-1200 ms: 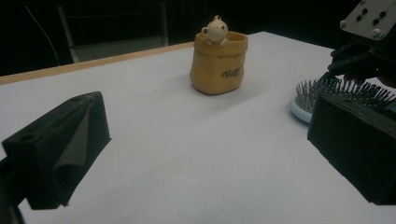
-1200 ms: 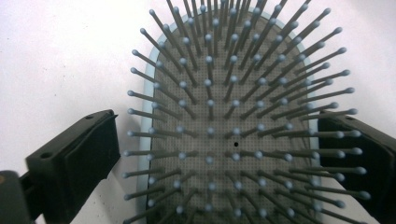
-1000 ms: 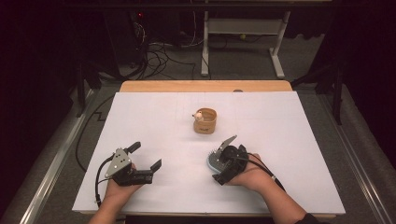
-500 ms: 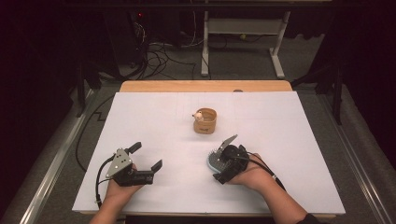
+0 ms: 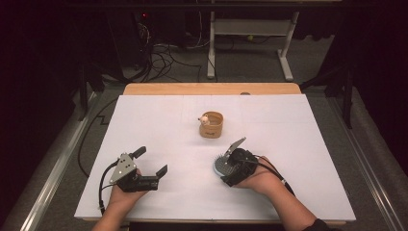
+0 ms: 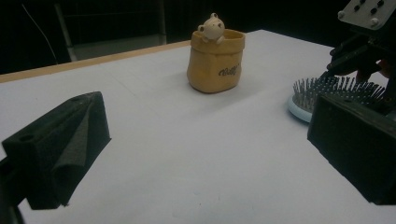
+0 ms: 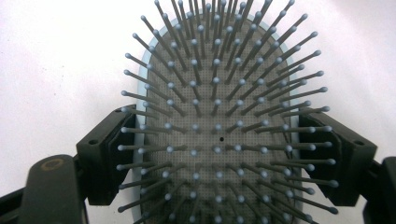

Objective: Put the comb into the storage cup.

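A light-blue hairbrush (image 5: pixel 218 165) lies bristles-up on the white table (image 5: pixel 159 120), right of centre near the front. My right gripper (image 5: pixel 227 169) is shut on the brush head; its jaws press the two sides of the hairbrush (image 7: pixel 217 93) in the right gripper view. My left gripper (image 5: pixel 150 161) rests at the front left, open, nothing between its jaws. A small tan pouch-shaped pot (image 5: pixel 212 125) with a little bear figure on its rim stands mid-table. From the left gripper (image 6: pixel 205 149), the pot (image 6: pixel 215 58) is ahead and the hairbrush (image 6: pixel 327 91) is to the right.
A wooden strip (image 5: pixel 211 89) runs along the table's far edge. Beyond it stand a white desk frame (image 5: pixel 250 48) and loose cables (image 5: pixel 163 57) on the floor. Metal rails (image 5: pixel 57 168) flank the table.
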The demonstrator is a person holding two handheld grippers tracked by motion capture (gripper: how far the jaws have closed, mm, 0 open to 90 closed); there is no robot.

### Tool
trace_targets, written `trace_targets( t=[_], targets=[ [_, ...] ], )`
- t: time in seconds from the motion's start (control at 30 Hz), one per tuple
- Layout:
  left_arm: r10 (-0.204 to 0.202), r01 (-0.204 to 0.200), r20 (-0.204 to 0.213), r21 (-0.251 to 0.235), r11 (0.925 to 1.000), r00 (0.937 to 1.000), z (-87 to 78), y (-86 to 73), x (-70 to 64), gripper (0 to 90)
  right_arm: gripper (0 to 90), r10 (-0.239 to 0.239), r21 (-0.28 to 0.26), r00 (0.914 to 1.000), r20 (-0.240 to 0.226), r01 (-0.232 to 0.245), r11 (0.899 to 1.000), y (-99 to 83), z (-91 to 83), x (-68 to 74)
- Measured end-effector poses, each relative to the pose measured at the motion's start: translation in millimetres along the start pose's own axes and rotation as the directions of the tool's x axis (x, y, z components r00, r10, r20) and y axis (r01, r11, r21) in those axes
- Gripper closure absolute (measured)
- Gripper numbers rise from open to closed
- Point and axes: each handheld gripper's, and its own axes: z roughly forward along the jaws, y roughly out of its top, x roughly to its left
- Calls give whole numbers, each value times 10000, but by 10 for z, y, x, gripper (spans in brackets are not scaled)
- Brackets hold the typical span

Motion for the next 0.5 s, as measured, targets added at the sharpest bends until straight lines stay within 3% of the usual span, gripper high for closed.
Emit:
trace_targets(
  t=[0.5],
  targets=[
    [-26, 26, -87, 58, 10000, 10000, 6, -4, 15, 2, 203, 86, 55, 10000, 40, -86, 9999, 3, 1, 7]
  ],
)
